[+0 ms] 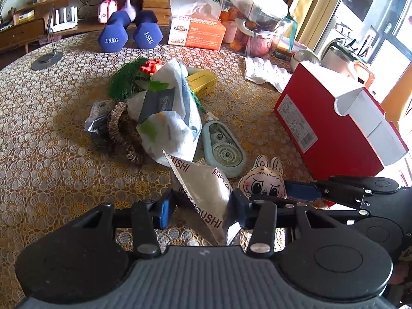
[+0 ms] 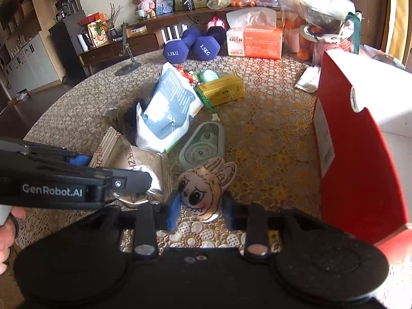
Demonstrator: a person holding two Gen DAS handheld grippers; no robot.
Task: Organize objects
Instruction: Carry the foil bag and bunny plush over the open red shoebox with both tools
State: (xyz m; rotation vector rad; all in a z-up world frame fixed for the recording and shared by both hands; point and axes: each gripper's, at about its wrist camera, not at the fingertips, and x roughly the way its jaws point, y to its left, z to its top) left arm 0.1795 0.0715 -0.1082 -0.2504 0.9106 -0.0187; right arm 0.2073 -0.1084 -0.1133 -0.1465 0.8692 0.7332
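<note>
A silver foil packet (image 1: 203,193) with red lettering stands tilted between the fingers of my left gripper (image 1: 202,209), and both pads press on its sides. In the right wrist view, the same packet (image 2: 139,162) sticks out past the left gripper's fingers (image 2: 128,177). A cream rabbit plush toy (image 2: 200,188) lies on the lace tablecloth (image 2: 270,141), and my right gripper (image 2: 202,209) is shut on its lower part. In the left wrist view the rabbit plush toy (image 1: 262,182) lies just right of the packet.
A tall red box (image 2: 360,154) with a white inside stands close on the right. Ahead lie a teal geared case (image 1: 224,149), a white plastic bag (image 1: 167,126), a brown scrunchie (image 1: 121,134) and a yellow box (image 1: 202,82). Blue dumbbells (image 1: 128,33) and a tissue pack (image 1: 195,31) sit at the back.
</note>
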